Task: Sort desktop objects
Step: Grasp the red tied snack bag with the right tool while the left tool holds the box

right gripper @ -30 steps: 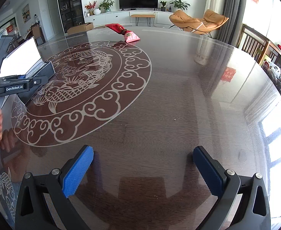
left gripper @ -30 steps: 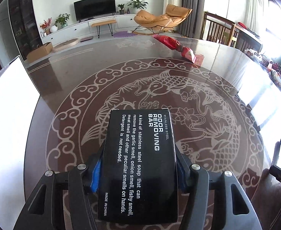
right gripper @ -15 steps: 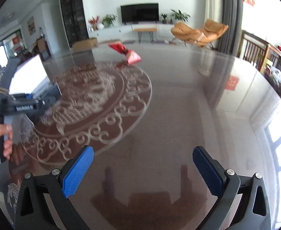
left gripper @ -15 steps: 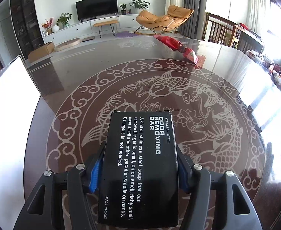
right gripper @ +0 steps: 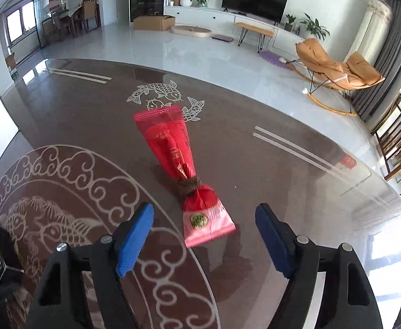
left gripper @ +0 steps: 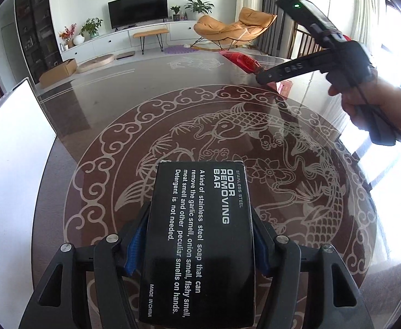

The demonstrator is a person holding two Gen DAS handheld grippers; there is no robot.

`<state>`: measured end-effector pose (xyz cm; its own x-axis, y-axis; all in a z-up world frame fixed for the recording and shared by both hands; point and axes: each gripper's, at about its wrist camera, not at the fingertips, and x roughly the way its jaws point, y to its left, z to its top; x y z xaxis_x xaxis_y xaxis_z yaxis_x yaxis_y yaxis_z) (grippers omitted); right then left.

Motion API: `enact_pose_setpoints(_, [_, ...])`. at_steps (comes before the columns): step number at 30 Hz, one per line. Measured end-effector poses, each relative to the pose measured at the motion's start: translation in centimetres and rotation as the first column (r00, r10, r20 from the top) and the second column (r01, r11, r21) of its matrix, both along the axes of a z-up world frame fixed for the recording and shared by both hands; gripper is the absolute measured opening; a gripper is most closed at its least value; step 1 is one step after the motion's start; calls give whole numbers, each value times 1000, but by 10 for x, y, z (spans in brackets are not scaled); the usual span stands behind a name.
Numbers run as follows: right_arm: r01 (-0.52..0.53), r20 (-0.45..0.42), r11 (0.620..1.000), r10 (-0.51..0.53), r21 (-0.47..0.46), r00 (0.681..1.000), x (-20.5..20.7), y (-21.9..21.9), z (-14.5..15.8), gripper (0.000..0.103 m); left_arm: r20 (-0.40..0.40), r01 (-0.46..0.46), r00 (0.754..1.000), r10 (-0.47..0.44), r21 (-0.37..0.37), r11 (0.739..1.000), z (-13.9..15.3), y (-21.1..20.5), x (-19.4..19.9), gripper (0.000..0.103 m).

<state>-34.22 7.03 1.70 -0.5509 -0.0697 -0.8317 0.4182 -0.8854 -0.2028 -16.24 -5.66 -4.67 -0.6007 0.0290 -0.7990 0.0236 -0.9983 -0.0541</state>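
Right wrist view: the right tool [right gripper: 204, 235] hangs above a dark glossy counter [right gripper: 255, 150] inlaid with pale fish and cloud patterns. Its two blue-padded jaws have just been closing but stand apart, released, with nothing pressed between them. The red wrapped packet [right gripper: 184, 170] lies flat on the counter just ahead of the tool, its near flared end showing in the gap between the jaws, a little nearer the right-hand jaw; whether that end is level with the pads or below them cannot be told. The packet's long axis runs away from the tool and leans slightly left, so the jaws straddle its width. A brown tie pinches it partway along, and a small gold seal sits on the near end. The right hand is plainly the nearer one to this packet.

Left wrist view: the left tool [left gripper: 197, 242] is clenched on a black box [left gripper: 200, 241] printed with "Odor Removing Bar", its blue pads pressed on the box's two long sides. The box's near end is cut off by the frame. The packet lies far ahead and to the right of this tool, mostly hidden behind the right tool's body. A bright white panel [left gripper: 11, 142] at the left is overexposed and unreadable.
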Motion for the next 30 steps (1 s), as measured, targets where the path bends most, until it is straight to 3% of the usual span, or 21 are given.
enact_pose_setpoints(2, [-14,8,999,13,40,1000,-9,-13,-10,67,0,1,1000,-1,0,1000,0,0,0,62])
enact_pose_setpoints(5, [-5,22,1000,5,-2,1000,-14,-16,-10,25,-1,1,1000,-1,5,1000,-1,1,1,62])
enact_pose_setpoints(11, [21,31,997,-19,-74,999,36,-5,-7,25,-2,0,1000,0,11,1000,0,1,2,62])
enact_pose_setpoints(15, [4,25,996,-2,-89,1000,131,7,-9,26,2,-15,1000,15,2,1000,0,8,16,62])
enact_pose_setpoints(20, [-39,-36,995,36,-90,999,271,24,-18,26,1,-18,1000,18,3,1000,0,35,65,62])
enact_pose_setpoints(23, [6,-56,990,-15,-143,998,326,34,-18,26,0,-18,1000,18,0,1000,0,52,93,62])
enact_pose_setpoints(25, [42,-62,986,-52,-161,997,342,38,-17,27,1,-30,1000,30,-1,1000,0,55,99,62])
enact_pose_setpoints(26, [58,-57,984,-69,-165,996,343,40,-19,28,3,-38,999,38,2,999,0,54,98,64])
enact_pose_setpoints(27, [76,-52,983,-86,-169,995,342,43,-20,36,4,-41,999,41,2,999,0,52,98,66])
enact_pose_setpoints(30, [101,-54,984,-110,-150,992,338,46,-23,53,43,-49,998,49,-7,999,-6,51,95,102])
